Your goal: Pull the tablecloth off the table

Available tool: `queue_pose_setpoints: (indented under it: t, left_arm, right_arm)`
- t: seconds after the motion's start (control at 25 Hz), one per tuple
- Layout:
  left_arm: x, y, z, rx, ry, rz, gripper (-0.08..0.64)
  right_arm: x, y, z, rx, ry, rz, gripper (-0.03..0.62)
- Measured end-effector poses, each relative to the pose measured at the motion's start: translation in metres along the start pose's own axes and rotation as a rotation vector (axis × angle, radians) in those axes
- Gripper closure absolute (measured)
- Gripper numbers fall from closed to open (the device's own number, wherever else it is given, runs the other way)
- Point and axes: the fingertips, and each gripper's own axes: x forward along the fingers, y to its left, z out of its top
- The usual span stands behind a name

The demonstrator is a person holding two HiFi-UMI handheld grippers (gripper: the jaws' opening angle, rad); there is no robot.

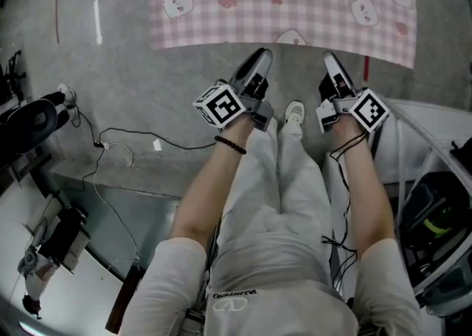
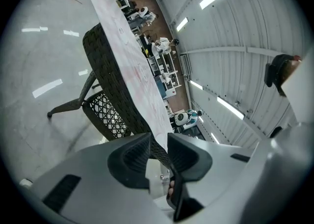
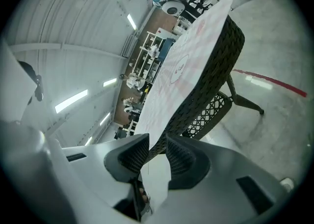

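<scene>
Cloth (image 1: 243, 21): covering worktop (image 2: 112, 84).
Left gripper (image 2: 158, 140), right gripper (image 3: 156, 143): fingers narrow, pinching cloth's hem.
Next: likely calling for even pull off worktop.

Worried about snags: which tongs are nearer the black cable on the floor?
Left. The left tongs, at the tablecloth hem, are just right of the black cable; the right tongs are farther right, beyond the white shoe.
</scene>
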Motion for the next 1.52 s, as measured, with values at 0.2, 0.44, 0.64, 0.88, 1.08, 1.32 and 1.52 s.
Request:
queue_pose_setpoints:
  t: [0.2,0.44,0.64,0.88,1.08,1.32,1.52]
  left_arm:
    - [-0.001,0.017,0.011,-0.041,-0.046,0.019,0.454]
    - [0.007,0.025,0.024,-0.079,-0.098,-0.005,0.454]
    - [0.009,0.024,0.036,-0.095,-0.140,-0.039,0.457]
    - [0.007,0.026,0.050,-0.146,-0.212,-0.057,0.485]
    - [0.009,0.029,0.054,-0.173,-0.237,-0.064,0.551]
    - [0.009,0.028,0.054,-0.212,-0.250,-0.105,0.557]
    - [0.009,0.025,0.055,-0.215,-0.254,-0.135,0.557]
  right_arm:
    - [0.002,-0.014,0.010,0.048,-0.048,-0.002,0.476]
    - [0.006,-0.022,0.020,0.095,-0.111,0.018,0.476]
    - [0.006,-0.025,0.028,0.128,-0.157,0.030,0.483]
    - [0.007,-0.025,0.035,0.138,-0.184,0.047,0.518]
    - [0.009,-0.024,0.037,0.153,-0.201,0.066,0.559]
    - [0.008,-0.022,0.038,0.205,-0.240,0.093,0.578]
    - [0.008,-0.022,0.038,0.208,-0.248,0.091,0.581]
